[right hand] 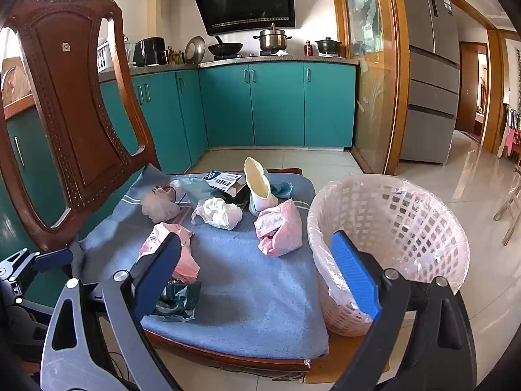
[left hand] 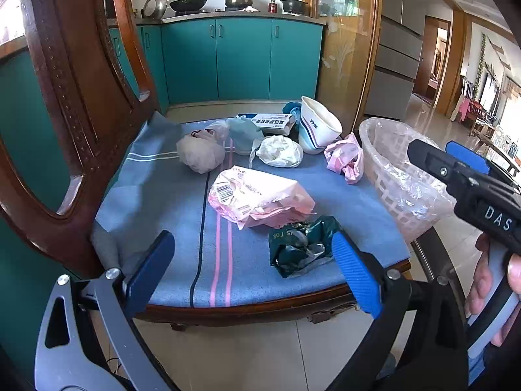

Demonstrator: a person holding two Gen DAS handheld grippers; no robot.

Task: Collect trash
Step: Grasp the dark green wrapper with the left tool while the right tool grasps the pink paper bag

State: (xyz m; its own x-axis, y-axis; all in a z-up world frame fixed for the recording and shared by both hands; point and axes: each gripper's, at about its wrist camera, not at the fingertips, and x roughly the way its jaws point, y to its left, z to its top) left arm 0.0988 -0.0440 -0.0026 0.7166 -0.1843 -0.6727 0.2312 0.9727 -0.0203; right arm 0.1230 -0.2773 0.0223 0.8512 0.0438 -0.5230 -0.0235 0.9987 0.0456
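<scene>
Wooden chair [right hand: 65,104] with a carved back, seat covered by a blue striped cloth [left hand: 182,215] strewn with trash. White lattice basket [right hand: 423,221] lined with clear plastic, standing just beside the seat on its right; nothing discernible inside apart from the liner. Large pink crumpled bag [left hand: 257,200] with a barcode label mid-seat, long axis running across the seat from left to right. Paper bowl [left hand: 317,127] tipped on its side at the far edge, mouth facing up and away. Flat medicine box [left hand: 272,122] just behind it to the left, lying lengthwise across the far edge. White wadded bag [left hand: 280,151] near the bowl, greyish tied bag [left hand: 200,153] to the left, small pink wad [left hand: 346,158] close to the basket. Dark green foil wrapper [left hand: 301,244] at the near edge, touching the large pink bag. Left gripper [left hand: 254,273] spread wide, holding nothing, the green wrapper just ahead and beside its right finger. Right gripper [right hand: 257,280] likewise spread wide and empty, above the seat's near right corner, basket rim just behind its right finger.
</scene>
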